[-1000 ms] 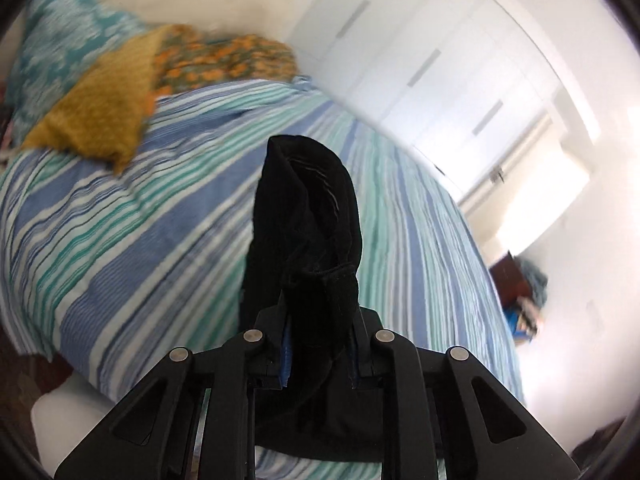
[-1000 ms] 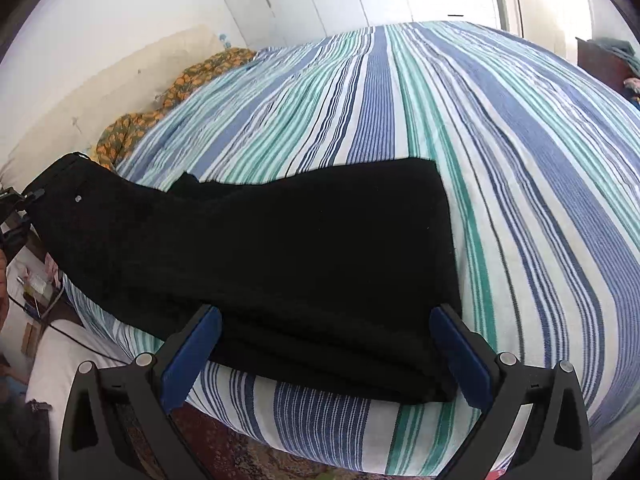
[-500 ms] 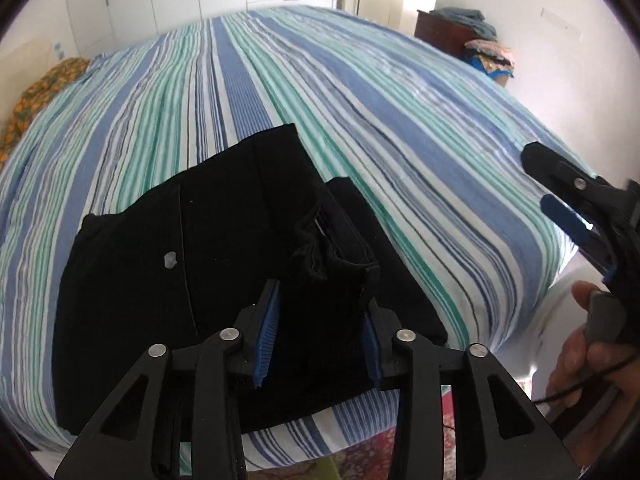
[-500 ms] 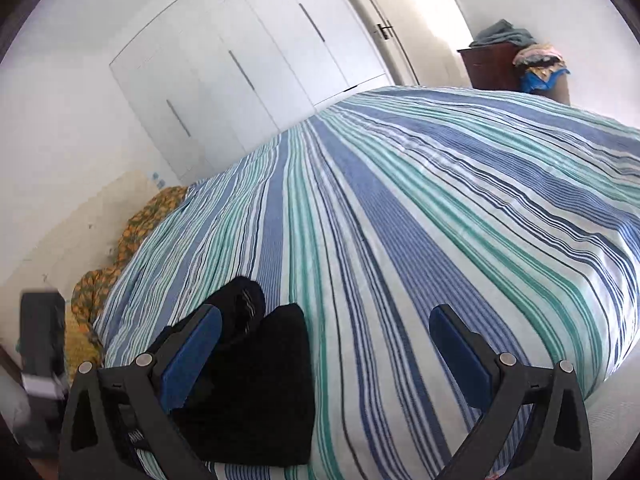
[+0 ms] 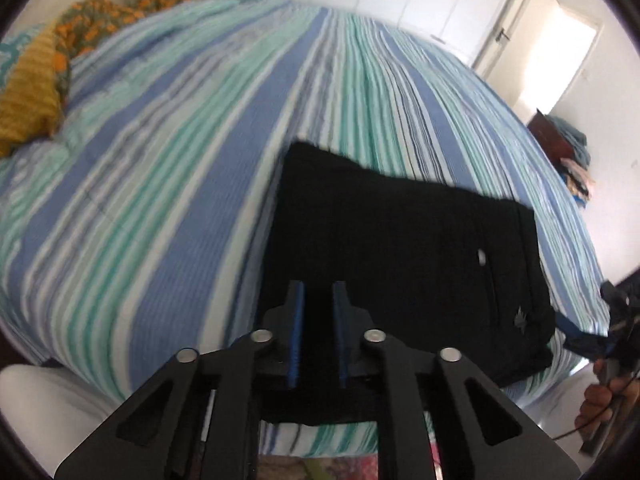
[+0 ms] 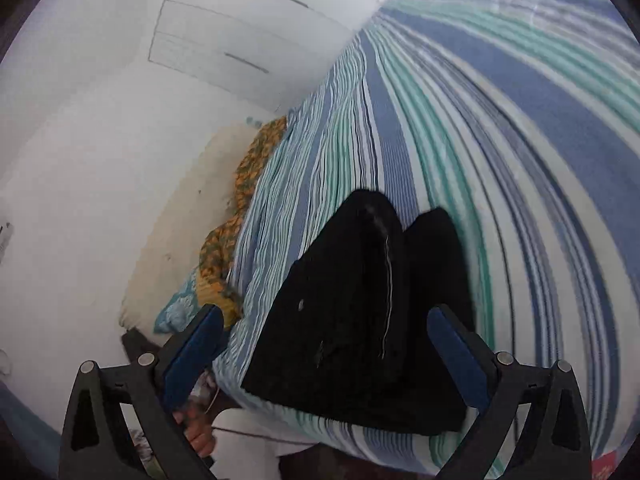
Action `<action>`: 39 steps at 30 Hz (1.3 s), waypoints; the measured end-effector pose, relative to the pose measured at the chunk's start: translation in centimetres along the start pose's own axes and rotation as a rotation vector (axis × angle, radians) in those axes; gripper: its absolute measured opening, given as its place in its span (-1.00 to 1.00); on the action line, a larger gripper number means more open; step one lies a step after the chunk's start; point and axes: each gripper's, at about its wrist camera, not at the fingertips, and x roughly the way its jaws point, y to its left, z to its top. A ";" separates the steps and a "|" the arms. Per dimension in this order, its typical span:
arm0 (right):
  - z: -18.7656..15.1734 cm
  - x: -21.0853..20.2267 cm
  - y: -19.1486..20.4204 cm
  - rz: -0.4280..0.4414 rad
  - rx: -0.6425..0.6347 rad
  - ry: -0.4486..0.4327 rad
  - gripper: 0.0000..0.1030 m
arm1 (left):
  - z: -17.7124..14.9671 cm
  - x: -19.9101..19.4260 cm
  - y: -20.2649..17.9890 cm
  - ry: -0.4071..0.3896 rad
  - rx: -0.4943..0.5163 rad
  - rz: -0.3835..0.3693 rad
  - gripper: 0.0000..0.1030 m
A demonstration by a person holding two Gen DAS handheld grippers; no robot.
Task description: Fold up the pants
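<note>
Your pants (image 5: 404, 280) lie as a dark folded block on the striped bed (image 5: 180, 160), close to its near edge, filling the lower centre and right of the left wrist view. In the right wrist view the pants (image 6: 360, 320) sit at lower centre, between the two fingers but untouched by them.

Your left tongs (image 5: 318, 292) are clenched with nothing between the pads; the cloth lies beyond and beneath the tips, not gripped. Your right tongs (image 6: 324, 344) stand wide and are just starting to narrow, with the pants between the fingers and no pad pressing on them.

The fold looks laid down and let go, so you seem to be at the check-and-tidy stage, or just short of one more fold. Next you would need to take hold of one short end with both tongs, lift it evenly and lay it over the other end, then smooth the top layer.

In the left view the block's long axis runs left to right, tilting down toward the right, with a pale button (image 5: 481, 257) near the right end.
</note>
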 end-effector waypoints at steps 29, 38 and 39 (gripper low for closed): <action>-1.7 4.8 0.7 -0.312 -0.168 0.284 -0.47 | -2.0 -3.8 -2.3 -0.127 0.143 0.128 0.30; 0.2 3.7 4.9 -0.498 -0.377 0.204 -0.05 | -2.8 -3.3 -3.2 -0.092 0.197 0.200 0.30; 0.7 3.3 6.2 -0.494 -0.420 0.180 -0.05 | -2.7 -3.2 -3.3 -0.091 0.201 0.204 0.30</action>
